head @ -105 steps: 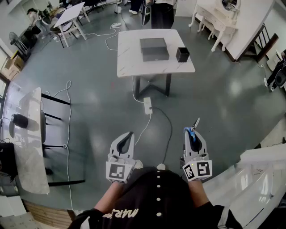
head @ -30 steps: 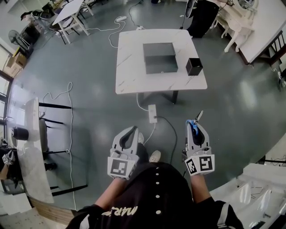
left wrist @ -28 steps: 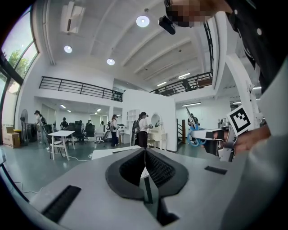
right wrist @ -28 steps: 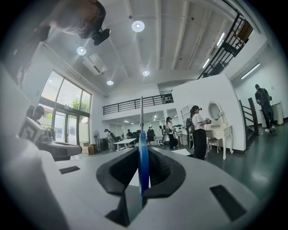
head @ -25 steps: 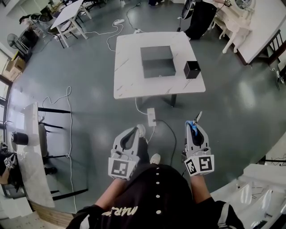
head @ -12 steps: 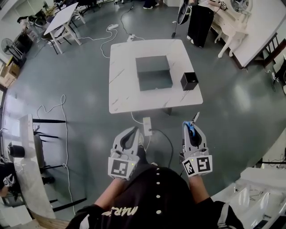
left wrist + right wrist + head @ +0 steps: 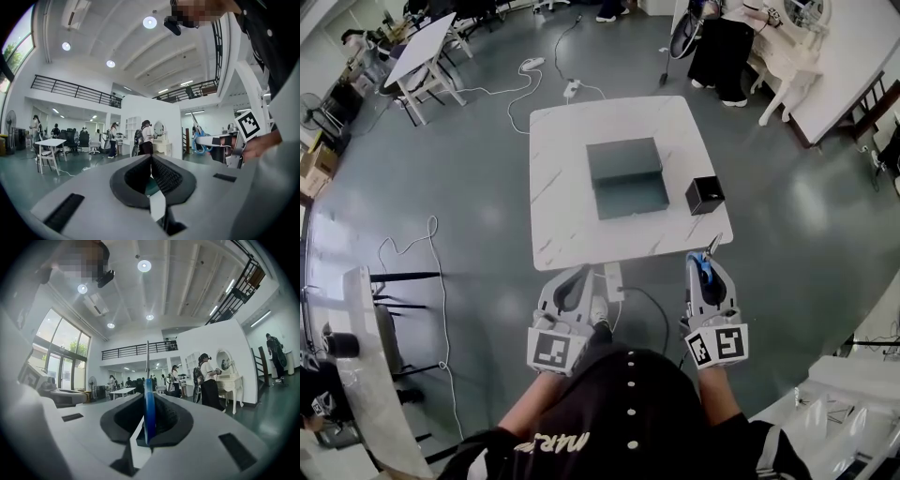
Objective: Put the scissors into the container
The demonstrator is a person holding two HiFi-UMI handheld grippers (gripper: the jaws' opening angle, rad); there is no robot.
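My right gripper [image 7: 703, 272] is clamped on the blue-handled scissors [image 7: 710, 251]. My left gripper [image 7: 574, 279] is closed and empty. Both are near the bench [image 7: 572, 216] edge.

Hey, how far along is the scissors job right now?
Done: the scissors are picked up, clamped in the right gripper. In hand: they are held at the near edge of the white table. Left: getting them into the grey box or the small black box.

Bright, even light from ceiling lamps [image 7: 150, 22] (fisheye edges bend, corners black).
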